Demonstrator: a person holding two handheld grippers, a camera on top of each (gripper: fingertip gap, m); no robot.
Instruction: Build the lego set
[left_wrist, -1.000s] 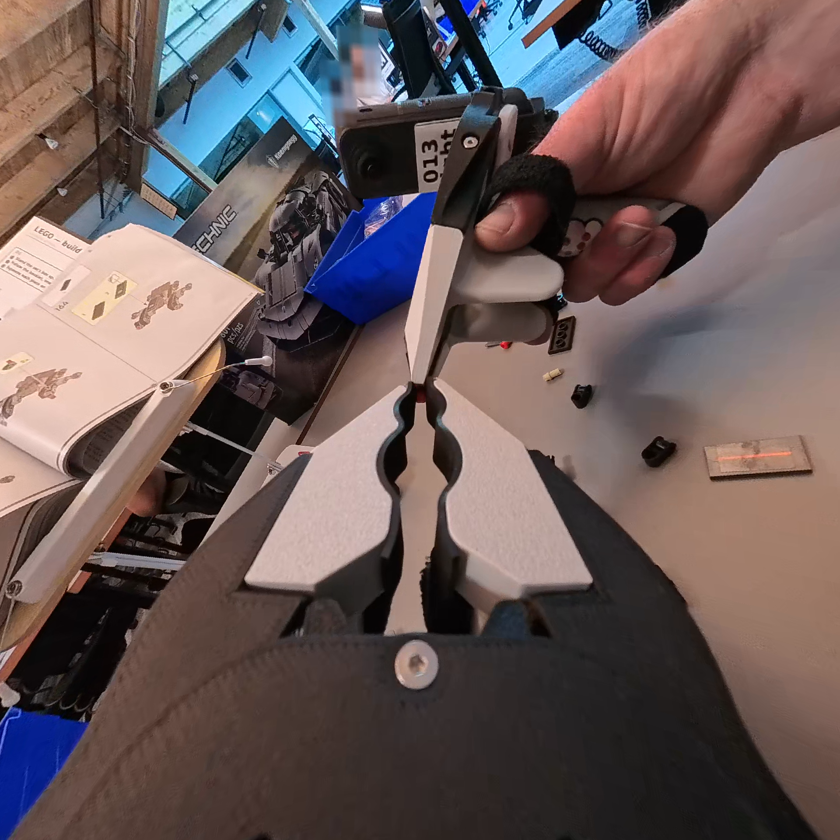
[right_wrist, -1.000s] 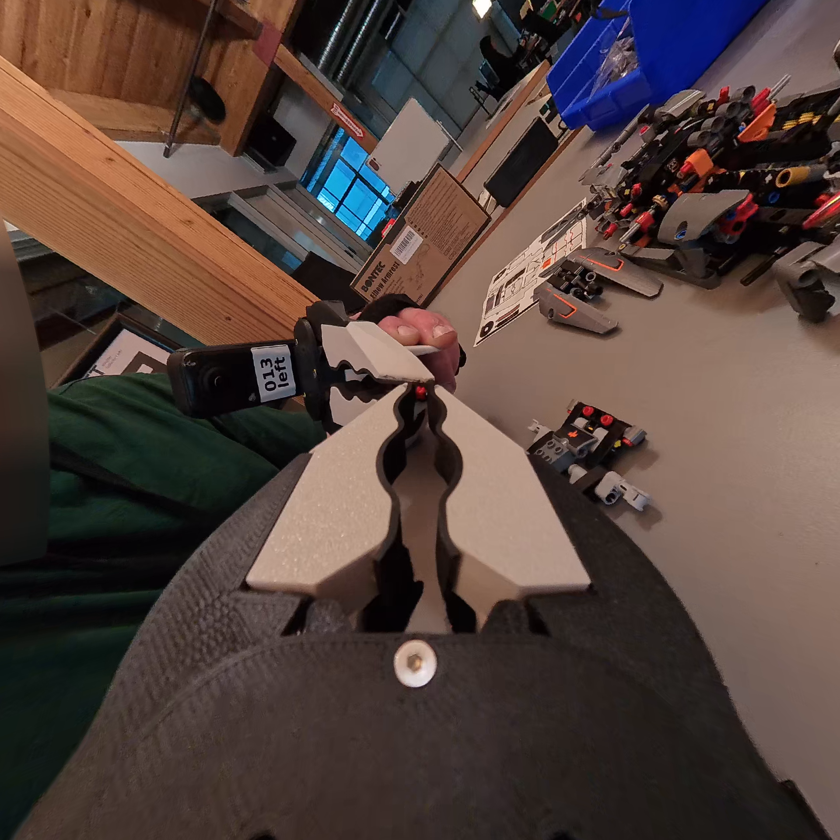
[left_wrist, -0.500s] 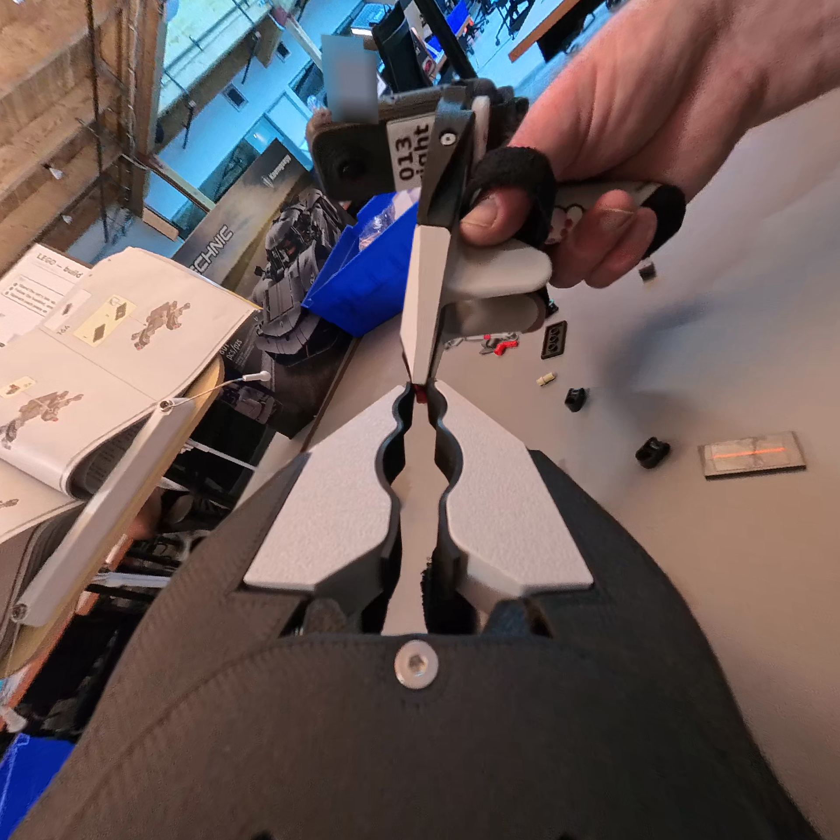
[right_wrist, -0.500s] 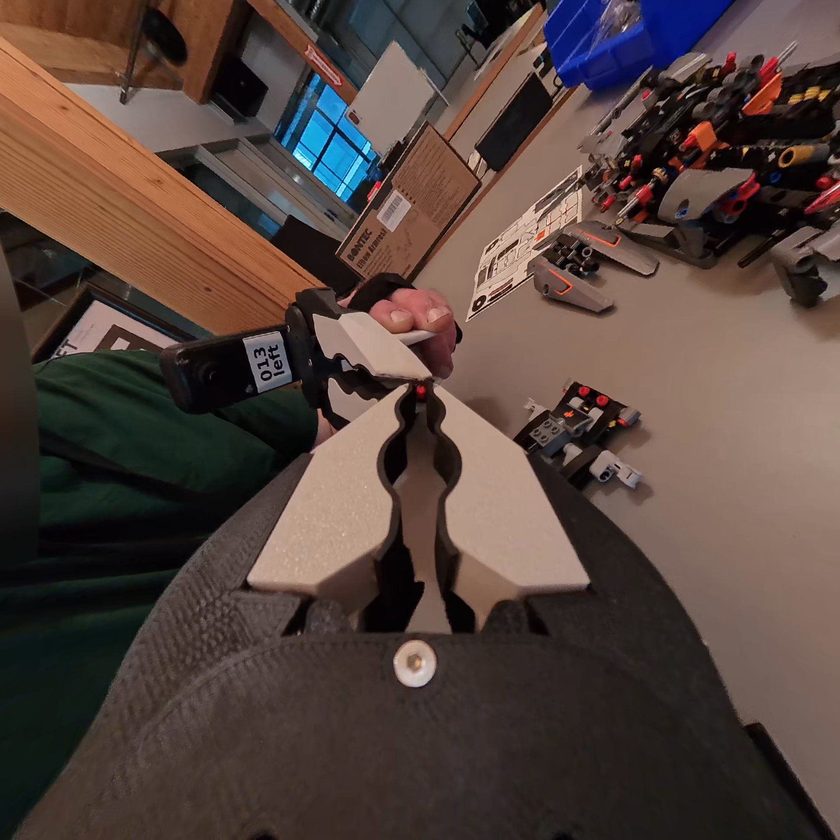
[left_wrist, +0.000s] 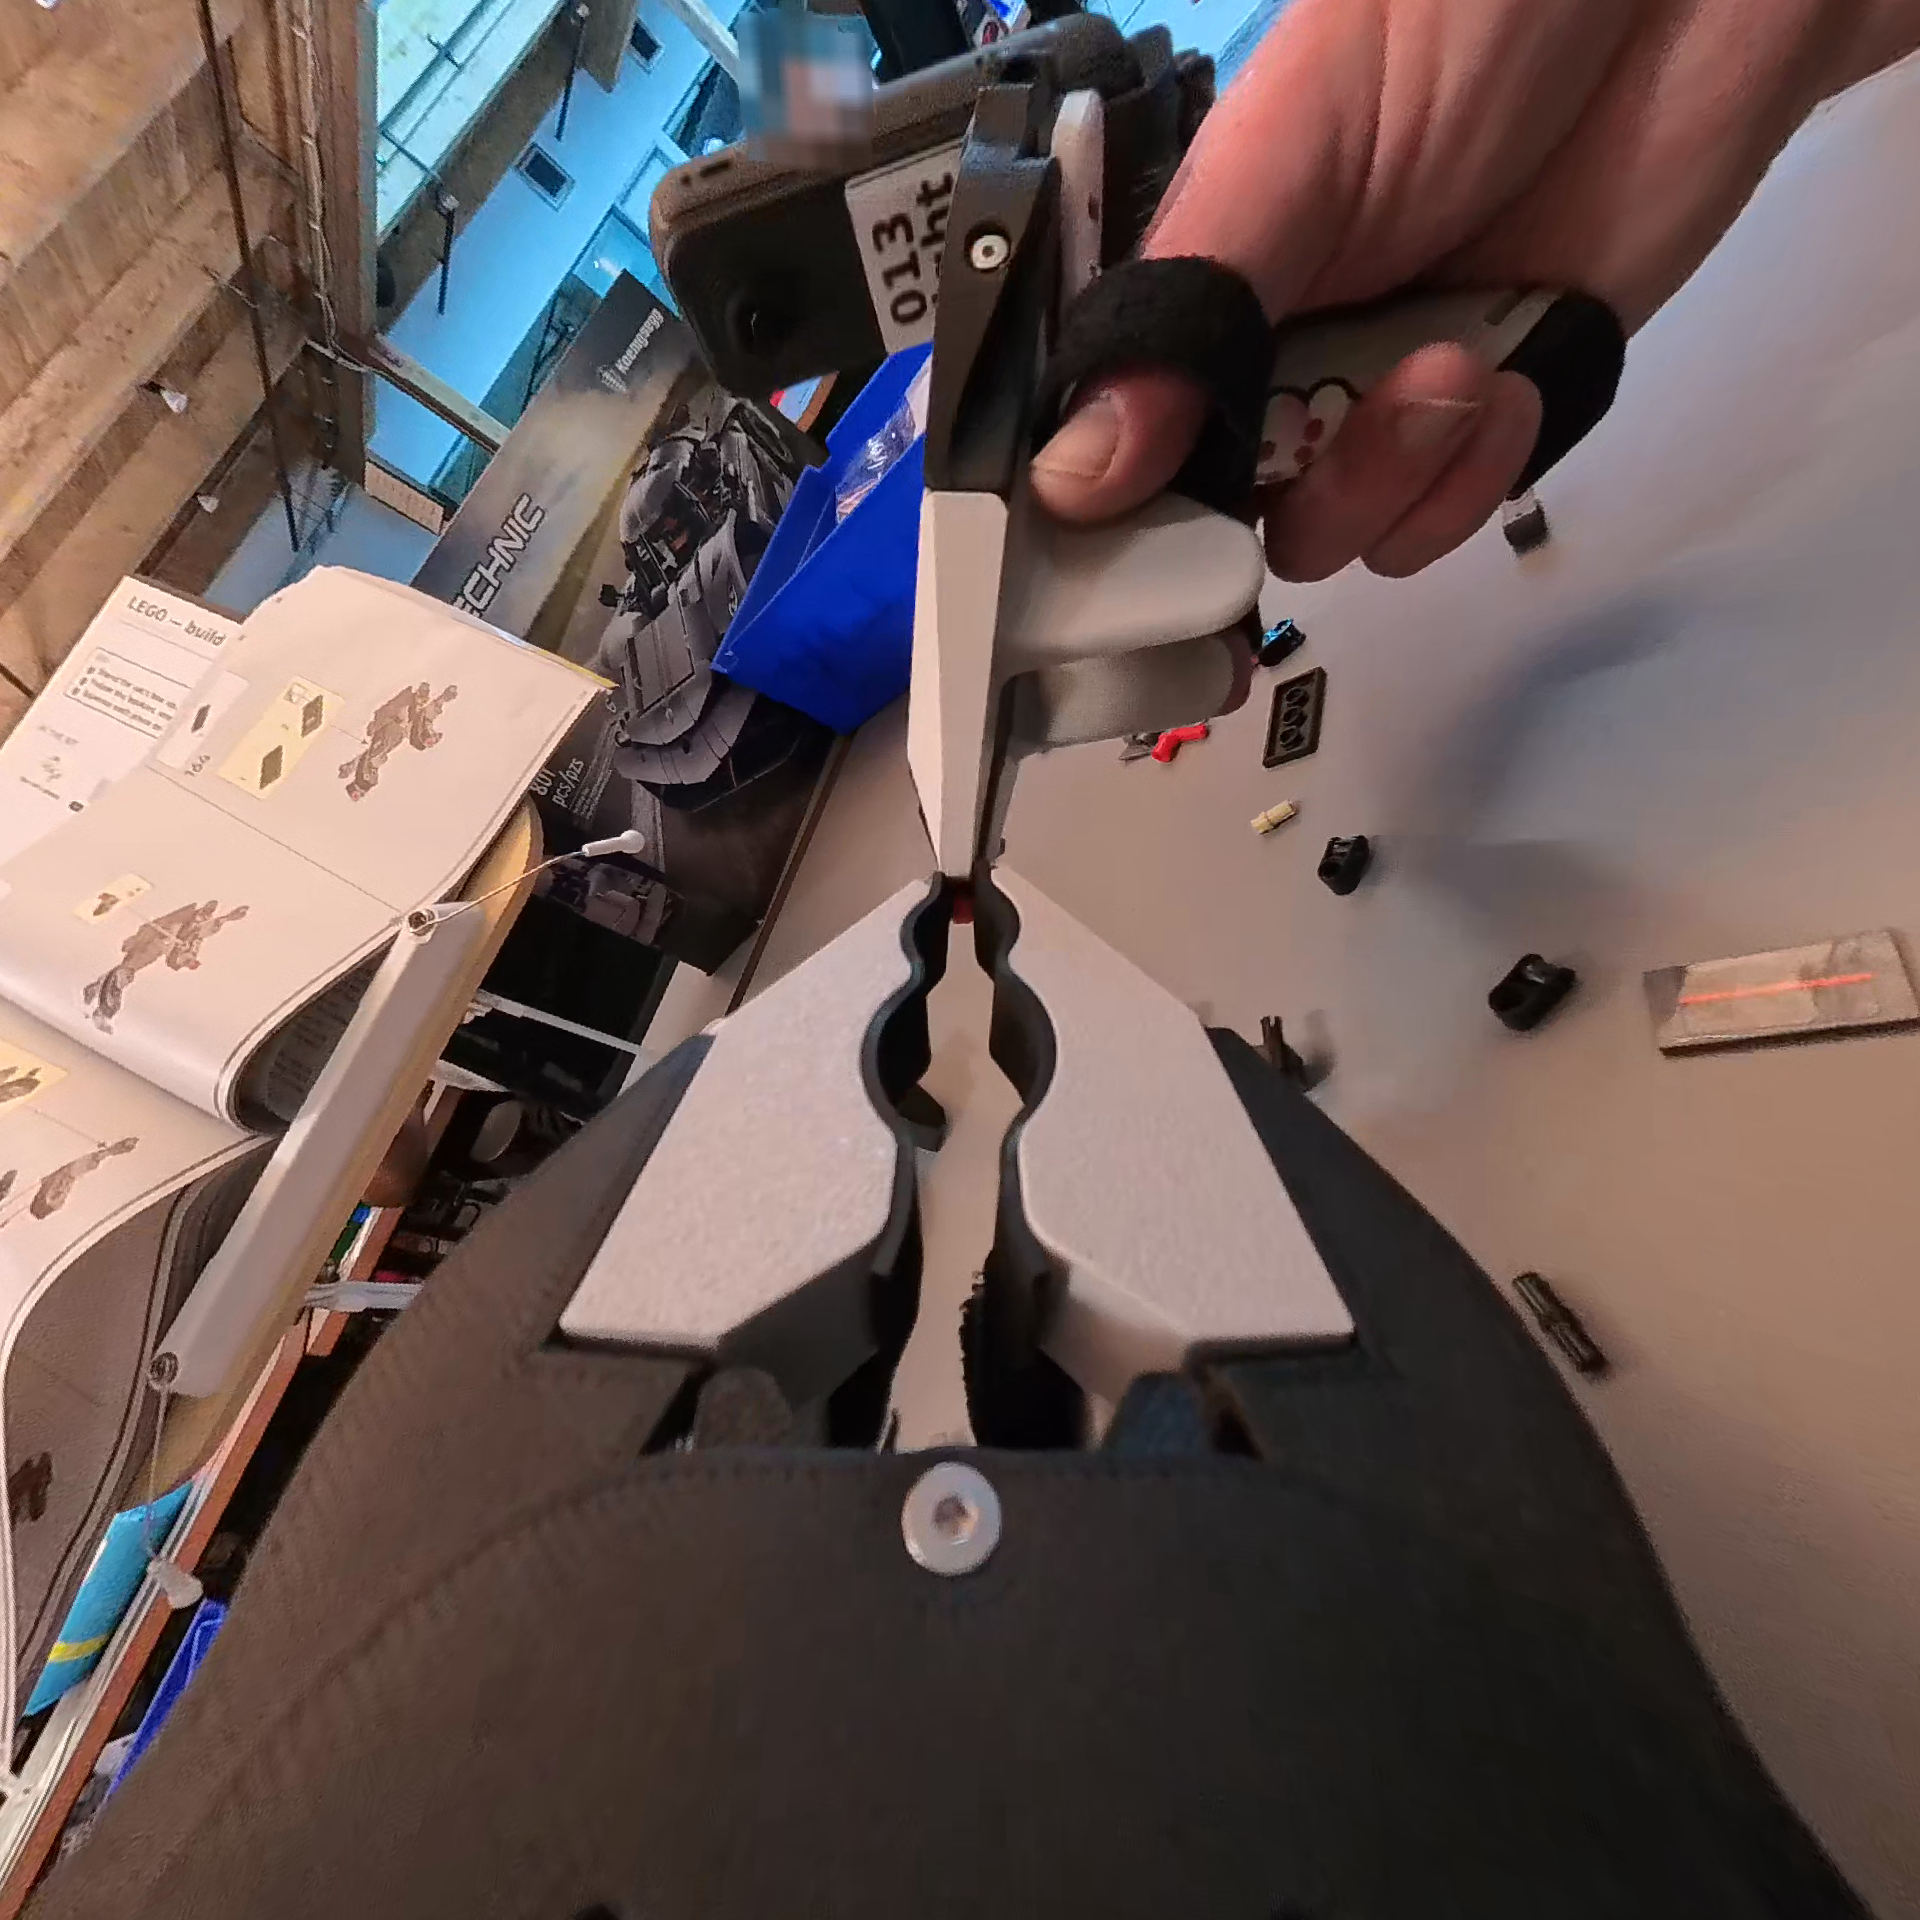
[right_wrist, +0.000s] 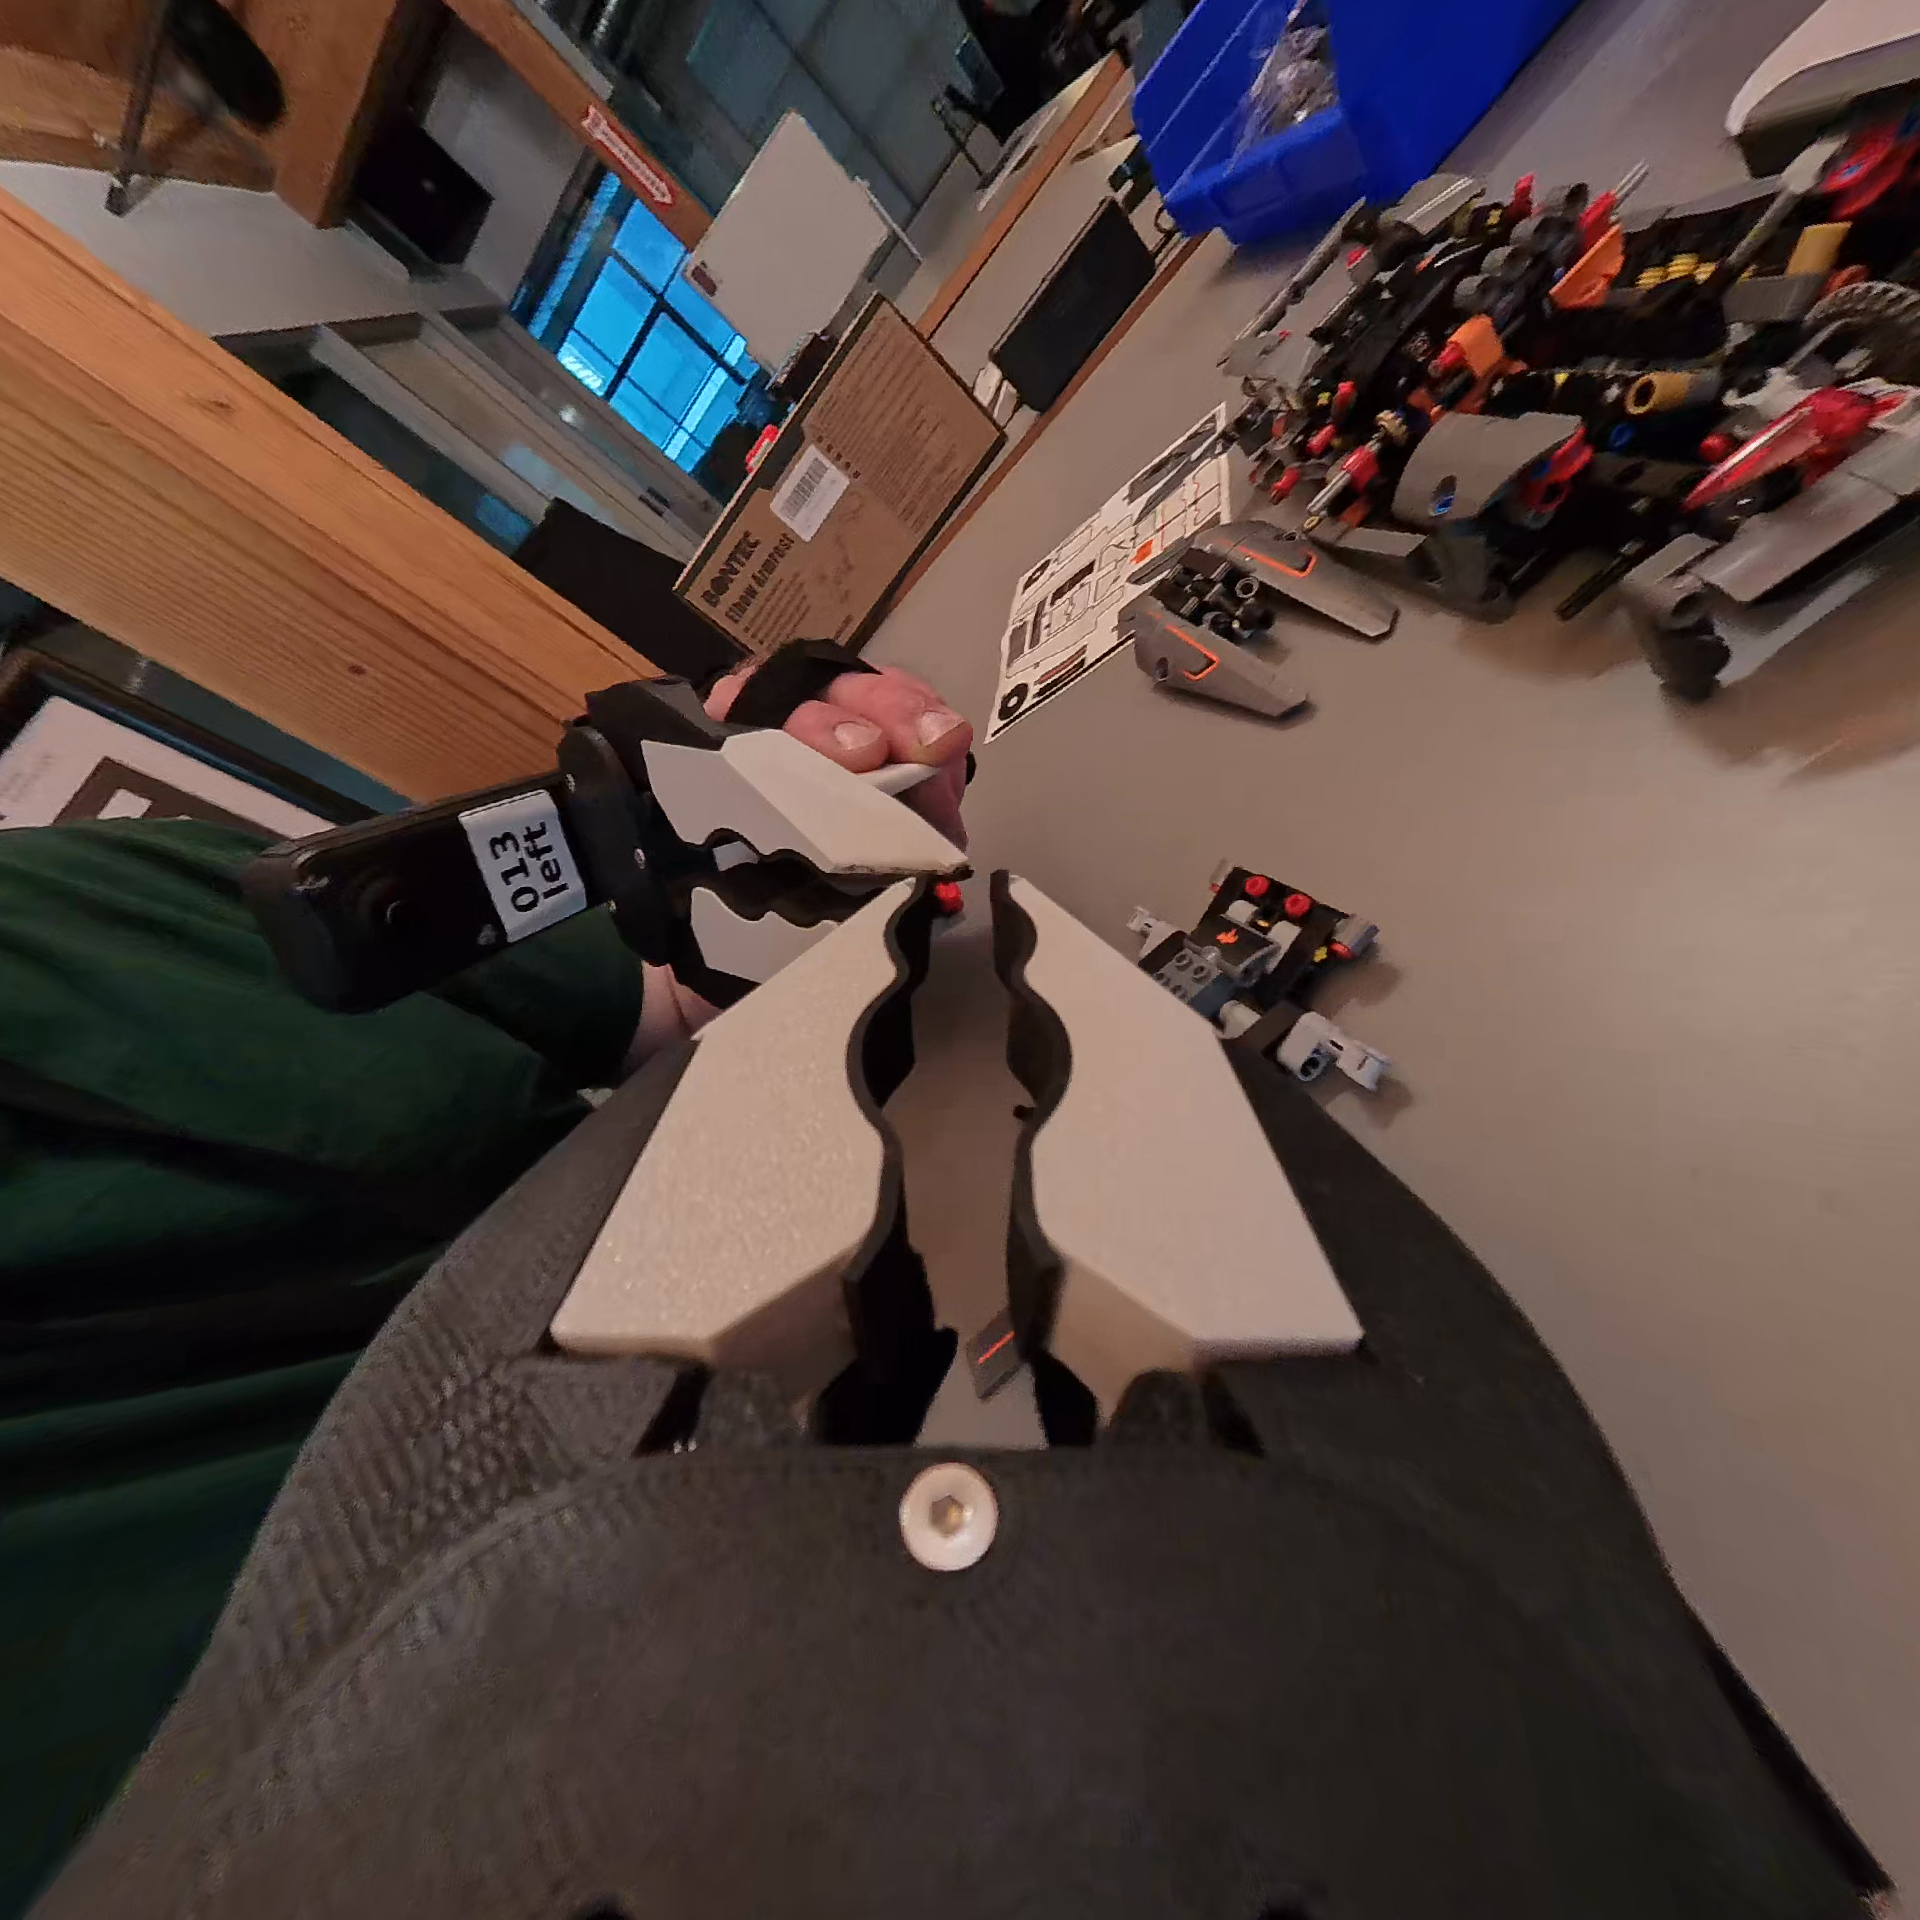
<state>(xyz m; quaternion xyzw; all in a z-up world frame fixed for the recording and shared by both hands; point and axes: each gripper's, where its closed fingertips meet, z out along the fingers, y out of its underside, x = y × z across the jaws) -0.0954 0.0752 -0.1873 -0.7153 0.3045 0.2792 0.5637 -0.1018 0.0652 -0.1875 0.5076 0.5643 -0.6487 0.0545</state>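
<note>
One tiny red piece (left_wrist: 961, 911) sits pinched at the very tips of the left hand-held gripper (left_wrist: 963, 891), up in the air above the bench (left_wrist: 1662, 1299). The right hand-held gripper (right_wrist: 956, 891) meets it tip to tip, its jaws a narrow gap apart, wider than the piece. It looks like hard, light, slick plastic. A skewed squeeze would likely flick it out, so it is best taken square across its sides. Printed writing shows on a white tag (right_wrist: 525, 868) on the left gripper, the dark set box (left_wrist: 623, 582), the open instruction booklet (left_wrist: 312, 790) and a cardboard box (right_wrist: 862, 478).
</note>
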